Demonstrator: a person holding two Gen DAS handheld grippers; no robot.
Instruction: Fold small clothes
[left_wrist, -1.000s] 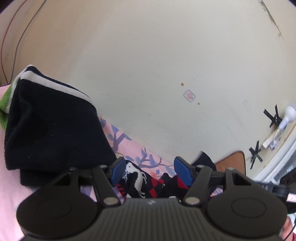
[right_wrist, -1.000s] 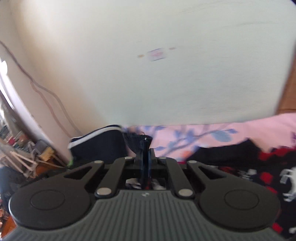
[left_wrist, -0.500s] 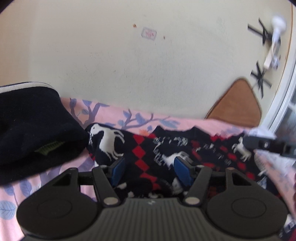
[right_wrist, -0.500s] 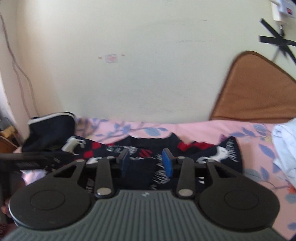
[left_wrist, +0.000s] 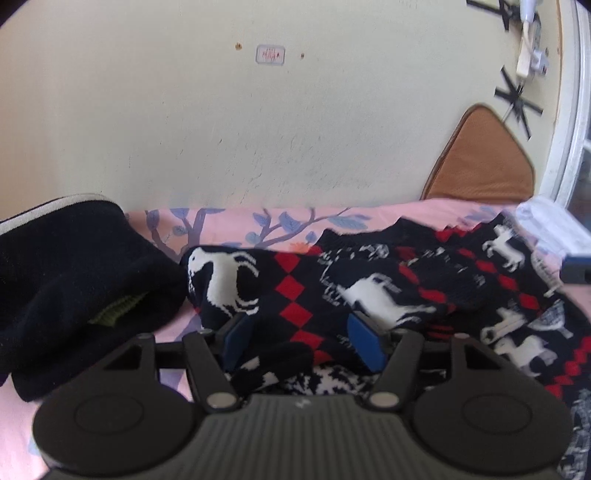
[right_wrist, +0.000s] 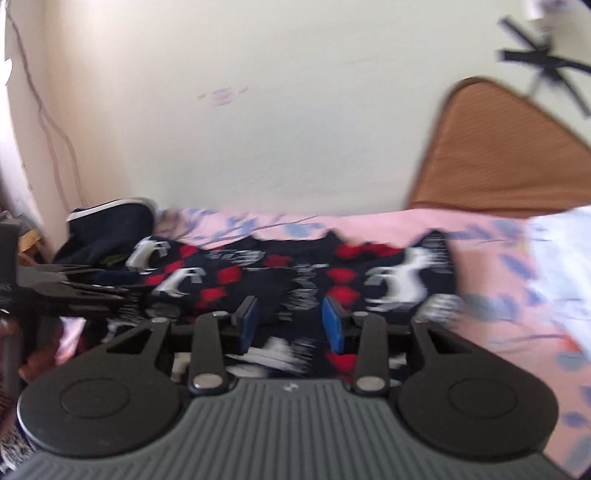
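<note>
A small dark knit garment with white horses and red diamonds (left_wrist: 369, 288) lies rumpled on the pink flowered bedsheet (left_wrist: 288, 221). It also shows in the right wrist view (right_wrist: 295, 273). My left gripper (left_wrist: 299, 341) is open, low over the garment's left part, with cloth bunched between its blue pads. My right gripper (right_wrist: 290, 323) is open and empty, just above the garment's middle. The left gripper's side shows at the left of the right wrist view (right_wrist: 55, 284).
A folded dark garment with a white stripe (left_wrist: 74, 273) lies at the left by the wall. A brown cushion (left_wrist: 484, 162) leans on the wall at the right. White cloth (right_wrist: 561, 258) lies on the sheet at the right.
My right gripper opened and let go of the dark cloth it pinched, then swung right over the garment. My left gripper lowered onto the garment and stayed open.
</note>
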